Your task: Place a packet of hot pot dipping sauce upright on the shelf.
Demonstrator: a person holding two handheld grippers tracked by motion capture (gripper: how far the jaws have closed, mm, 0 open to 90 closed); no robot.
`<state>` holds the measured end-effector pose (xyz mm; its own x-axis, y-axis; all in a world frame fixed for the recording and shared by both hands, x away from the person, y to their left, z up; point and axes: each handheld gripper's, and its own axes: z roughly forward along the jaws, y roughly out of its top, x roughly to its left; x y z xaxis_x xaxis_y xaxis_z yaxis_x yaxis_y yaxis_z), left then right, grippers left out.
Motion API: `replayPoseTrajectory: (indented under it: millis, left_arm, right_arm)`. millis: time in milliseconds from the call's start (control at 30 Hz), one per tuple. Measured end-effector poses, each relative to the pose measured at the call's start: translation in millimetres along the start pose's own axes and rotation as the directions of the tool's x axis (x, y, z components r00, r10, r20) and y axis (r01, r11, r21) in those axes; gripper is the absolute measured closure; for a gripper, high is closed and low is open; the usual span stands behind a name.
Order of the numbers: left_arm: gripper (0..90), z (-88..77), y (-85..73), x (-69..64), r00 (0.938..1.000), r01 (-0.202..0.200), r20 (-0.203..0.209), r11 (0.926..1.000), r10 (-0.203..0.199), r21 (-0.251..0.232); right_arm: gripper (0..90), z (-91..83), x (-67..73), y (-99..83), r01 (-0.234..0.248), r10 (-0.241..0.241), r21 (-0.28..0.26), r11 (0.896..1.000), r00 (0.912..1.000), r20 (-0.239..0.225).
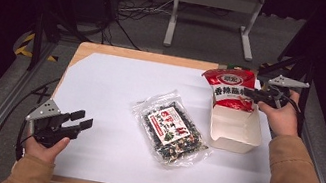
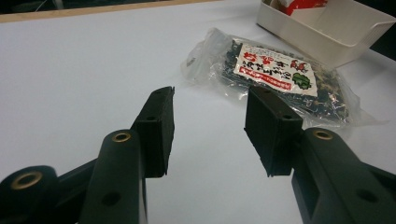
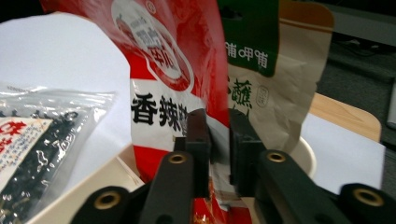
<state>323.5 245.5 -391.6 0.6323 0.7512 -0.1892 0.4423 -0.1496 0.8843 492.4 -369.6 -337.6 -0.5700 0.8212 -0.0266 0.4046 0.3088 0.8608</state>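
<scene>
Over at the right edge of the table, the right gripper (image 1: 255, 93) has the red pouch (image 1: 232, 87) standing upright in the white box (image 1: 237, 131), its jaws close together around the pouch's edge with a sliver of slack showing, so I'd say this is the drop-off. Next it needs to let go and back away cleanly. Near the front left corner the left gripper (image 1: 80, 121) hovers with jaws apart, empty, facing the seaweed bag (image 1: 172, 127) lying mid-table.
</scene>
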Motion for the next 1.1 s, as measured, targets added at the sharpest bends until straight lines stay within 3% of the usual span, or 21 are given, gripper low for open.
replayPoseTrajectory:
  millis: [100, 167, 433, 733, 1000, 1033, 1100]
  left_arm:
    - [52.7, 0.1, 0.0, -0.2, 1.0, -0.001, 0.001, 1.0, 0.001, 0.0]
    - [52.7, 0.0, -0.1, -0.5, 1.0, -0.002, 0.001, 1.0, 0.002, 0.0]
    - [52.6, -0.1, -0.7, -0.3, 1.0, -0.001, 0.002, 1.0, 0.001, 0.002]
    - [46.5, 5.4, -0.6, -1.9, 0.9999, -0.01, 0.005, 0.9999, 0.009, 0.013]
    - [34.5, 20.3, 3.2, -0.7, 0.9999, -0.01, 0.009, 0.9999, 0.01, 0.012]
    - [34.1, 24.9, 5.0, 0.6, 1.0, -0.004, 0.002, 0.9999, 0.004, 0.016]
    - [33.9, 29.8, 7.5, 2.1, 1.0, -0.001, -0.001, 0.9997, 0.001, 0.026]
  right_arm:
    - [84.3, -1.6, 0.9, 0.5, 0.002, -0.003, 0.022, 1.0, 0.9999, 0.01]
    - [85.8, -1.0, 2.6, -0.1, 0.025, -0.028, 0.063, 0.998, 0.9984, 0.049]
    - [89.3, 3.1, -1.6, -9.2, -0.039, 0.029, 0.122, 0.992, 0.9964, 0.079]
    - [88.8, 4.7, -6.3, -19.2, -0.088, 0.077, 0.121, 0.989, 0.9928, 0.092]
    - [73.4, -0.6, -4.5, -17.8, -0.074, 0.065, 0.088, 0.993, 0.9928, 0.1]
    - [66.1, -3.8, -3.6, -18.6, -0.074, 0.067, 0.073, 0.995, 0.993, 0.097]
    - [60.2, -6.7, -2.1, -19.1, -0.077, 0.071, 0.056, 0.995, 0.9932, 0.092]
